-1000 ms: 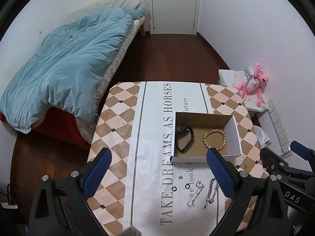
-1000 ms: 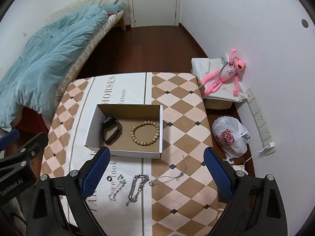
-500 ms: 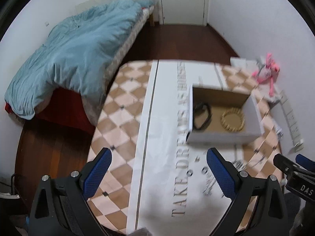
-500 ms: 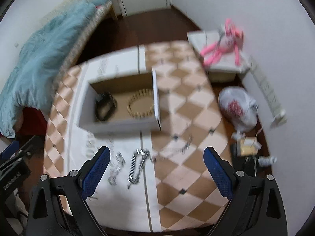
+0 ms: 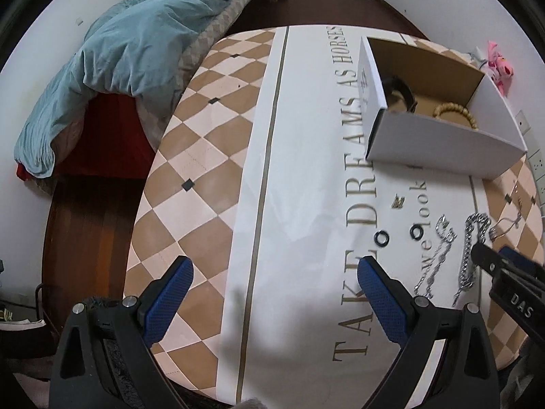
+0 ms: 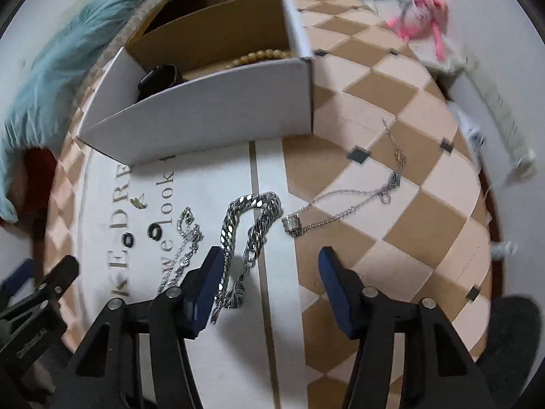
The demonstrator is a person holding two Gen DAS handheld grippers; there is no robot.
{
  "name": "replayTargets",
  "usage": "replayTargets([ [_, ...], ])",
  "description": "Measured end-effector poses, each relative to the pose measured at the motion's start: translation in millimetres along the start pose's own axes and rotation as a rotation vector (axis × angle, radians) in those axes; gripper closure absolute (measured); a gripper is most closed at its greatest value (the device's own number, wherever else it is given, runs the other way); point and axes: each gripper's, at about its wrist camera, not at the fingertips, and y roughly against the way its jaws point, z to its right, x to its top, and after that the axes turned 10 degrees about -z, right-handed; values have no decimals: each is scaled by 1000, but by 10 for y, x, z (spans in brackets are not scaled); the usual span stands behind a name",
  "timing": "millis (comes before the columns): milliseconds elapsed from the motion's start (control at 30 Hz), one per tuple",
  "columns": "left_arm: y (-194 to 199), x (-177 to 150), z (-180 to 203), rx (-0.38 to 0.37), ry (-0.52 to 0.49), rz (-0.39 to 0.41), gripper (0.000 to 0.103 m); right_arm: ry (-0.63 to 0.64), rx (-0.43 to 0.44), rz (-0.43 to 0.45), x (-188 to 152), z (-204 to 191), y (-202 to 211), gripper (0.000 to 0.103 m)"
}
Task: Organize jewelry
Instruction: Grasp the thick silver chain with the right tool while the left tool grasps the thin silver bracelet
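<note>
My right gripper hovers low over the table, its jaws closing, and the pads touch nothing. The thick silver chain lies under it, its lower end just inside the left pad. A thin necklace with a pendant lies to the right. To the left are a fine chain and two black rings. The white box holds a black band and a beaded bracelet. My left gripper stands open over bare tablecloth, left of the rings and chains.
A small gold earring lies near the box's front wall. A bed with a blue duvet stands left of the table. A pink plush toy lies on the floor at the right. The table's edge curves close at right.
Both grippers have come down towards the table and tilted more steeply downward, so the jewelry looms larger. The right gripper's jaws have narrowed; the left's stay wide.
</note>
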Motion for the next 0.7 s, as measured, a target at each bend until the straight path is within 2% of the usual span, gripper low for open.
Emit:
replayTargets([
  [33, -12, -14, 2, -1, -1, -1, 5, 30, -43, 7, -5, -65, -8, 58],
  [100, -20, -40, 18, -4, -7, 0, 5, 73, -106, 36, -33, -131, -18, 91],
  [133, -24, -53, 36, -9, -15, 0, 5, 86, -106, 41, -58, -134, -21, 94],
  [200, -36, -82, 76, -12, -30, 0, 5, 88, -100, 41, -116, -91, -16, 94],
  [300, -28, -155, 183, -56, -64, -10, 5, 58, -64, 18, -213, 55, 11, 95],
  [367, -25, -200, 293, -96, -99, -18, 5, 35, -50, 18, -289, 232, 89, 95],
  [433, -27, -229, 430, -138, -137, -26, 5, 1, -35, 21, -363, 379, 126, 102],
  [600, -68, -239, 743, -232, -200, -45, 5, -51, -23, 20, -431, 585, 138, 102],
  [667, -110, -237, 857, -233, -227, -53, 15, -68, -12, 22, -437, 646, 137, 102],
  [700, -142, -235, 909, -229, -241, -62, 30, -72, -8, 25, -441, 661, 140, 102],
])
